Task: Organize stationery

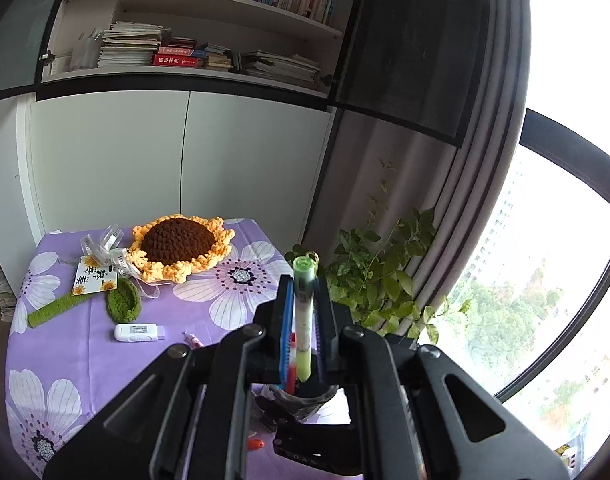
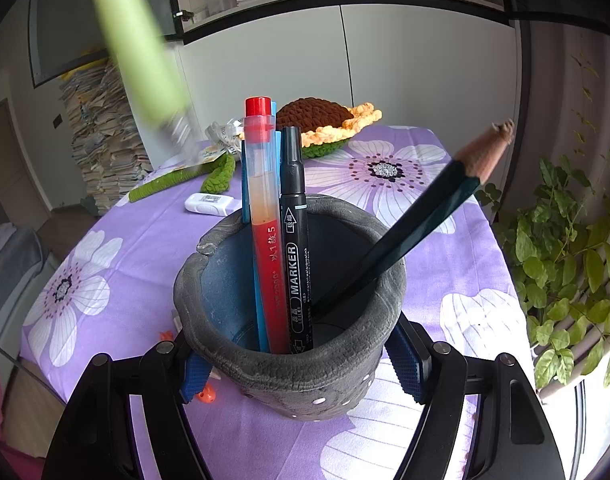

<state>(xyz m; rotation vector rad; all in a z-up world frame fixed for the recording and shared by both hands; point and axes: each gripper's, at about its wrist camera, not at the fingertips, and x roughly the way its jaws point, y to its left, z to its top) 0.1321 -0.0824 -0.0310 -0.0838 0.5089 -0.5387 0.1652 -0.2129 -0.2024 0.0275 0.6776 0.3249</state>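
My left gripper (image 1: 303, 285) is shut on a green pen (image 1: 303, 316), which stands upright between the blue pads with its cap on top. Its lower end hangs just above the grey pen cup (image 1: 305, 398). In the right wrist view the same green pen (image 2: 141, 48) is a blur at the upper left, above and left of the cup's mouth. My right gripper (image 2: 301, 372) is shut on the grey pen cup (image 2: 289, 364), with a blue pad against each side. The cup stands on the purple flowered tablecloth (image 2: 445, 264). Inside are a red pen (image 2: 265, 216), a blue pen (image 2: 247, 184), a black marker (image 2: 295, 220) and a leaning dark pencil (image 2: 425, 224).
Behind the cup lie a crocheted sunflower (image 1: 177, 248), a green crocheted leaf (image 1: 123, 302), a white correction tape (image 1: 139, 332) and a small pink item (image 1: 193, 339). A potted plant (image 1: 385, 280) and a window are at the table's right edge. White cabinets and bookshelves stand behind.
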